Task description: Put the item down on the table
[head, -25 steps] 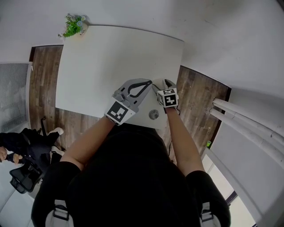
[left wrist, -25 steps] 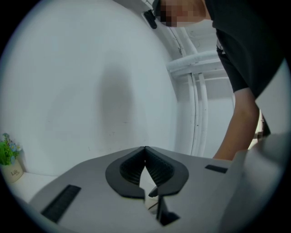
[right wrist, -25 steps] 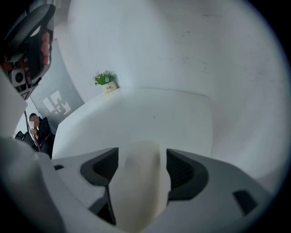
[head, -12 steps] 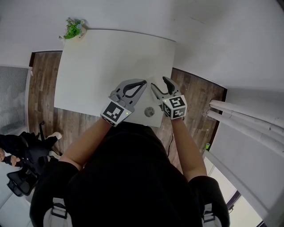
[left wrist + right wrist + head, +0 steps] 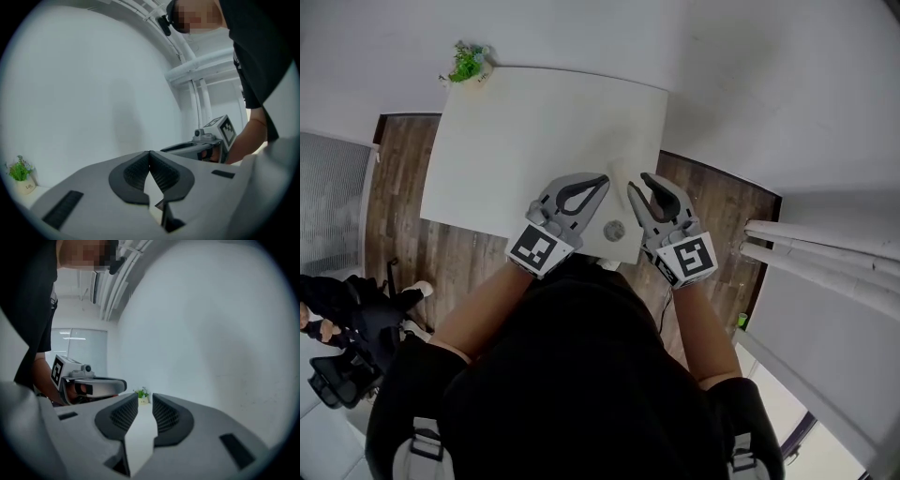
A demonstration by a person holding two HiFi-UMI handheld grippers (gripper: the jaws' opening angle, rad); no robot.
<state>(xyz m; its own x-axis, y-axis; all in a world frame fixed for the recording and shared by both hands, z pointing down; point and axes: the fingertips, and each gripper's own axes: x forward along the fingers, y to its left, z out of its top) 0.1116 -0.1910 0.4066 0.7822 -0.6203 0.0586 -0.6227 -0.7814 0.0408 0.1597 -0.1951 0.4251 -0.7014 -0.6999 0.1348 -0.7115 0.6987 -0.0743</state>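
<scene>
the item (image 5: 614, 229) is a small round grey thing, too tiny from here to tell what it actually is. it's lying flat on the white table (image 5: 525, 131), right by the near edge and close to the near right corner. it sits on its own, nothing touching it.

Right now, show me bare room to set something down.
The white rectangular table is free across its middle, between the small green potted plant at far left and the near edge. Crowded: near right corner, by the small round grey object.
</scene>
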